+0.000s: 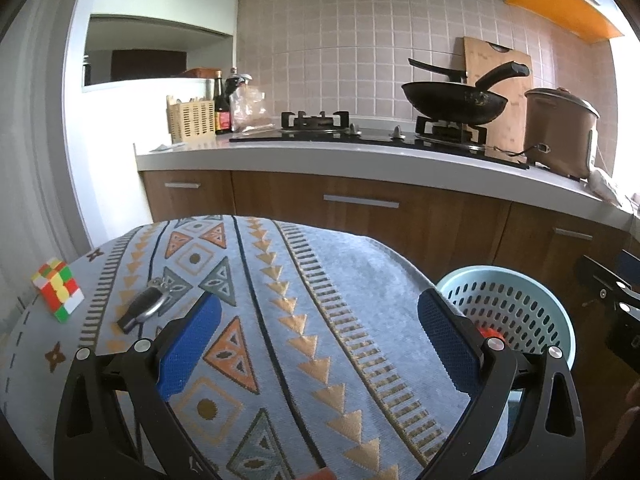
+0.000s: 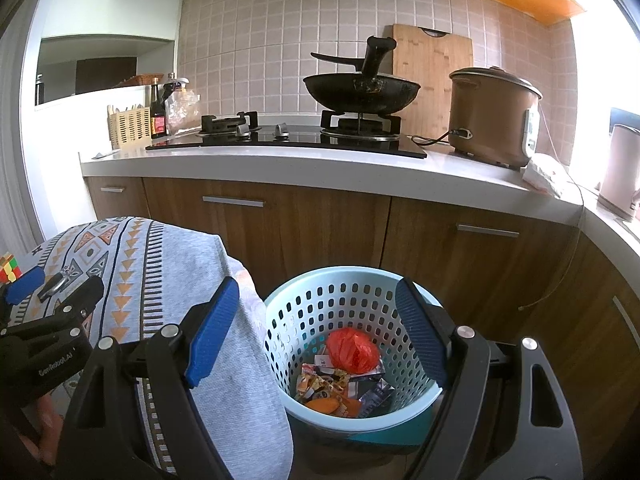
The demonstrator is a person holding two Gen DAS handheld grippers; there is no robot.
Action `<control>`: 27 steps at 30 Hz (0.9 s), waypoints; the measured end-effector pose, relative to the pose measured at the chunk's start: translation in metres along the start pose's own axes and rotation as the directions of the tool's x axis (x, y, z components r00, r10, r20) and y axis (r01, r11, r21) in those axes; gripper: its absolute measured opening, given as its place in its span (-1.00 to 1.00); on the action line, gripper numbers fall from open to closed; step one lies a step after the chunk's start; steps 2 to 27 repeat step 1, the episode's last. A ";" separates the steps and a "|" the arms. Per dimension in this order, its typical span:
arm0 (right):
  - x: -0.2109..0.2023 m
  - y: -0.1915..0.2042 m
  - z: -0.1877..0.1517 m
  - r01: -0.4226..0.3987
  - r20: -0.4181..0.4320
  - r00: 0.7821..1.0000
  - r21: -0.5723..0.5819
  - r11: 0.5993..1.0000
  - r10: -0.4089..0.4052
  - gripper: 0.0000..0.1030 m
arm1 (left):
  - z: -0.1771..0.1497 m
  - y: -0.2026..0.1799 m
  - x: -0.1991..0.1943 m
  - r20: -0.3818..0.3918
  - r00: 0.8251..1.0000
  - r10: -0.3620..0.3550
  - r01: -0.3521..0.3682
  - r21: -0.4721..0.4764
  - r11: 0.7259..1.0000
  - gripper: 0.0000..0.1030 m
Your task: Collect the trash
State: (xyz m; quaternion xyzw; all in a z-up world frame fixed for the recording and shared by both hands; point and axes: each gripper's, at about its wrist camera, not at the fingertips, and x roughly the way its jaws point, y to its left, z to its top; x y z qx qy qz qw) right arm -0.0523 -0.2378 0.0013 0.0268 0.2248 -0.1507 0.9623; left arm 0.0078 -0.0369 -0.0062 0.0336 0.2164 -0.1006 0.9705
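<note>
The left tongs [image 1: 318, 334] hang wide apart over the patterned cloth [image 1: 280, 320] that covers the desk, with nothing between their blue pads [image 1: 188, 344]. Just ahead of the left pad a small black object with a metal ring [image 1: 146, 308] lies on the cloth; it may be a key fob or a clip, but the view is too poor to say. Farther left on the same cloth sits a scrambled puzzle cube [image 1: 58, 290]. The right tongs [image 2: 318, 328] are also spread wide and empty, held above the pale blue perforated basket [image 2: 288, 320] that stands on the floor just beside the desk's draped edge. The trash lies inside the basket: a crumpled red bag [image 2: 352, 350] on top, printed wrappers [image 2: 324, 384] beneath it, and an orange piece [image 2: 324, 405] near the front wall. In the right wrist view the left tongs appear at the lower left edge, above the cloth. Beyond the basket run wooden cabinet doors [image 2: 320, 224] under a white kitchen counter [image 2: 280, 160]. On it are a black gas hob [image 2: 288, 140] carrying a dark wok [image 2: 360, 92], a brown rice cooker [image 2: 492, 116] to the right, a wooden cutting board [image 2: 432, 64] leaning on the tiled wall, and bottles [image 2: 158, 110] beside a cream utensil holder [image 2: 128, 126] at the left end.
</note>
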 end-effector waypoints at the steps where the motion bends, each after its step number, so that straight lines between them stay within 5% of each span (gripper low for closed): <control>1: 0.000 0.000 0.000 -0.002 0.000 1.000 0.001 1.000 0.002 0.48 | 0.000 -0.001 0.000 0.002 1.000 0.000 0.000 0.001 1.000 0.86; 27: 0.000 0.000 0.000 -0.002 0.000 1.000 0.001 1.000 0.002 0.48 | 0.000 -0.001 0.000 0.002 1.000 0.000 0.000 0.001 1.000 0.86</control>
